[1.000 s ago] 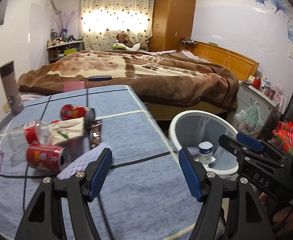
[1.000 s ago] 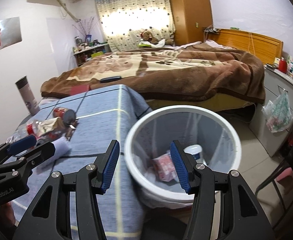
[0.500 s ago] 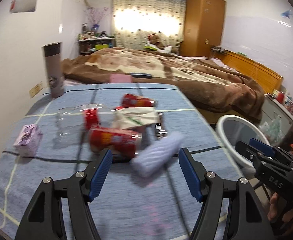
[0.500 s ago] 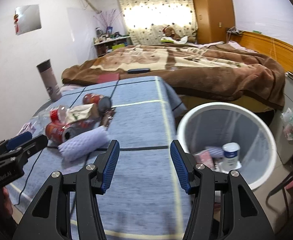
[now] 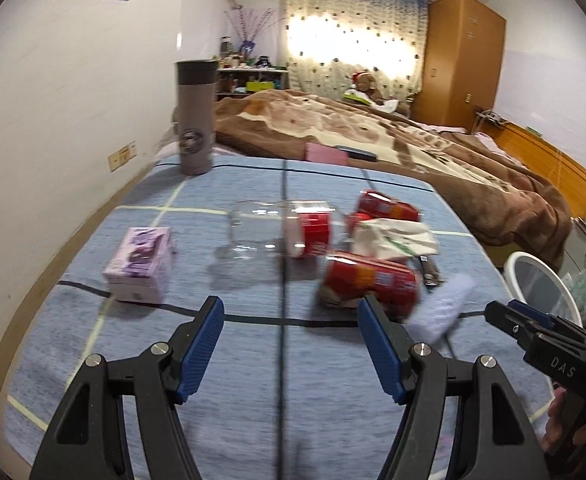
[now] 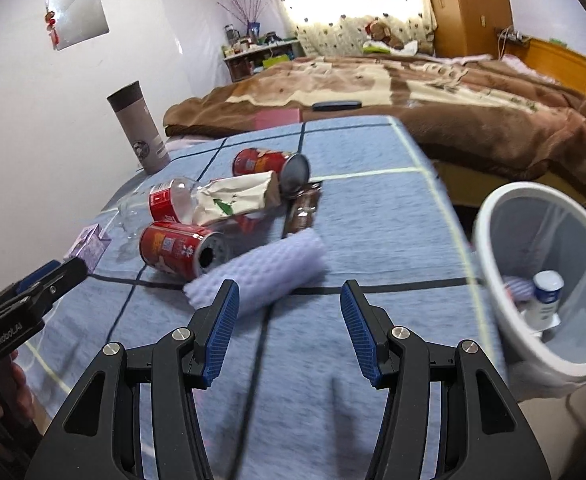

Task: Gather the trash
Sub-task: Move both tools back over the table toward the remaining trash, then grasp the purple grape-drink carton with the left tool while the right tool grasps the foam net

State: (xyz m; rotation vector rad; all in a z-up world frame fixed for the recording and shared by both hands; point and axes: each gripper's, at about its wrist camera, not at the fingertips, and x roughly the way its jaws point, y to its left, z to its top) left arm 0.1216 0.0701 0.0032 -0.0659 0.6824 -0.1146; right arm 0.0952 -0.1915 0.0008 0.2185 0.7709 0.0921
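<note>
Trash lies in a heap on the blue checked tablecloth (image 5: 253,364): a near red can (image 5: 373,282) (image 6: 173,248), a far red can (image 5: 387,208) (image 6: 259,162), a clear plastic bottle with a red label (image 5: 281,230) (image 6: 165,200), a crumpled paper bag (image 5: 393,238) (image 6: 237,198), a brown wrapper (image 6: 305,208) and a white foam net sleeve (image 5: 439,312) (image 6: 261,274). My left gripper (image 5: 291,350) hangs open just short of the near can, nothing between its pads. Open and empty too, my right gripper (image 6: 289,330) sits right before the foam sleeve. The white bin (image 6: 533,276) (image 5: 541,284) stands beside the table at the right.
A small purple carton (image 5: 141,266) (image 6: 87,246) sits at the table's left, a grey tumbler (image 5: 195,116) (image 6: 139,128) at its far corner. A bed with a brown blanket (image 6: 413,88) lies beyond. The bin holds a white bottle (image 6: 545,292) and other scraps.
Both grippers have swung left, from the bin side over to the table, and now face the trash heap. The bin has slid to the right edge. Both openings are unchanged.
</note>
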